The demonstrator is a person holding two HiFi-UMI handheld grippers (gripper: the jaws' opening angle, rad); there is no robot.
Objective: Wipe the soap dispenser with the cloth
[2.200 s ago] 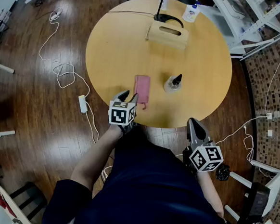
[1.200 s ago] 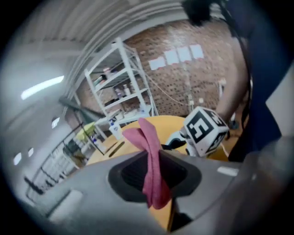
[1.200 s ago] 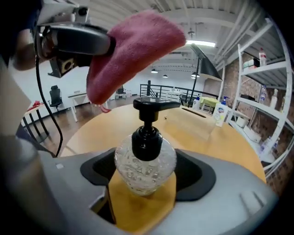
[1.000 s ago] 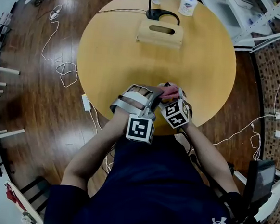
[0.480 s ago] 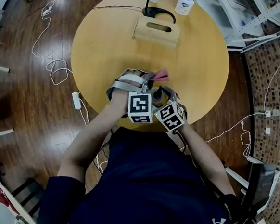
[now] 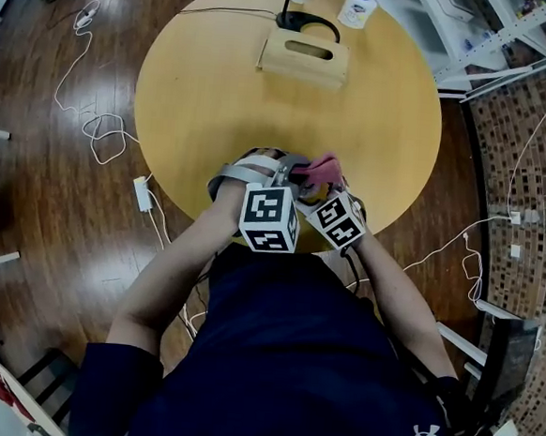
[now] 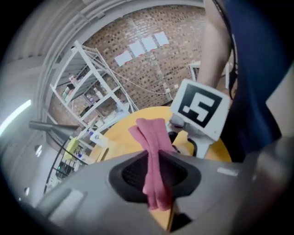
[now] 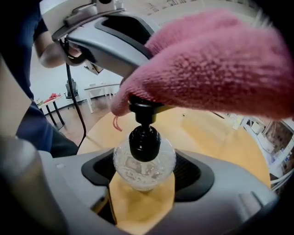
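**Cloth on the pump: wipe under way**

The left gripper [image 7: 156,178] is clenched on the pink cloth [image 7: 150,137], which sticks out past its jaws. The cloth drapes over the black pump top of the dispenser [image 8: 144,158], at the near edge of the table [image 6: 263,108]. The right gripper [image 8: 144,170] clamps the dispenser's clear round body. The wipe seems to be at the top. Next, the cloth should rub down round the body while the right grip holds firm.
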